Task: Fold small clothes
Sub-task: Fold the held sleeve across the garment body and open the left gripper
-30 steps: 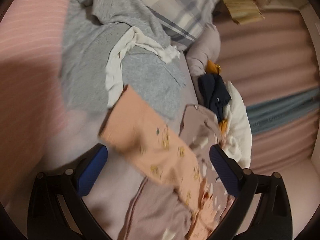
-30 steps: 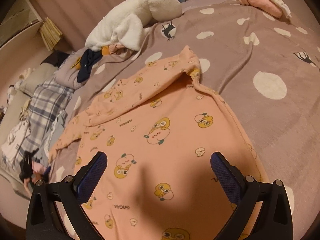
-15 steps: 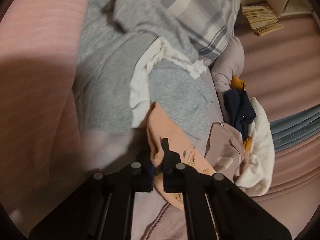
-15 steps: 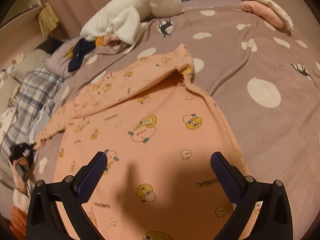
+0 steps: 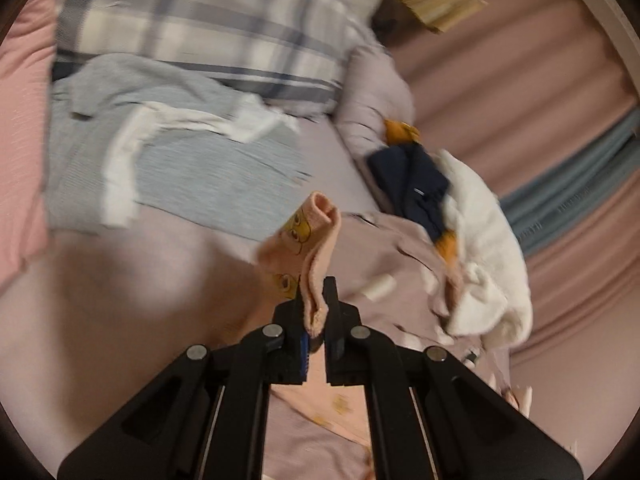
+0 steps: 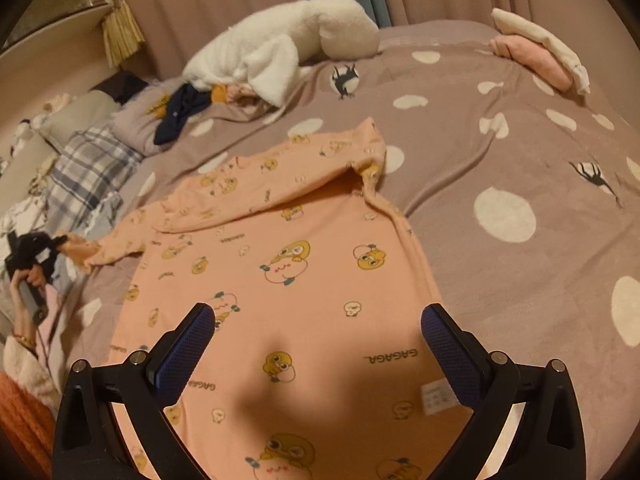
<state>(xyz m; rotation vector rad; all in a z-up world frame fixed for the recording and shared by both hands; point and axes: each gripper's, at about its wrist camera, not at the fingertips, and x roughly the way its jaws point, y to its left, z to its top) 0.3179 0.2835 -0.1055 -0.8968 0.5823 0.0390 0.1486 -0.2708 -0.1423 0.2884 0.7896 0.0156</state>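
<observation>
A small peach long-sleeved shirt with cartoon prints lies spread on the mauve dotted blanket. One sleeve lies folded across its top. My left gripper is shut on the cuff of the other sleeve and holds it up and stretched out to the left; it also shows in the right wrist view at the far left. My right gripper is open and empty, hovering over the shirt's lower body.
A white plush toy and a navy garment lie at the blanket's far side. Folded pink and white clothes sit far right. A grey garment and a plaid pillow lie beyond the left gripper. Curtains hang behind.
My left gripper closed on the sleeve cuff and pulled it outward, stretching the sleeve. My right gripper stayed open and shifted slightly over the shirt.
</observation>
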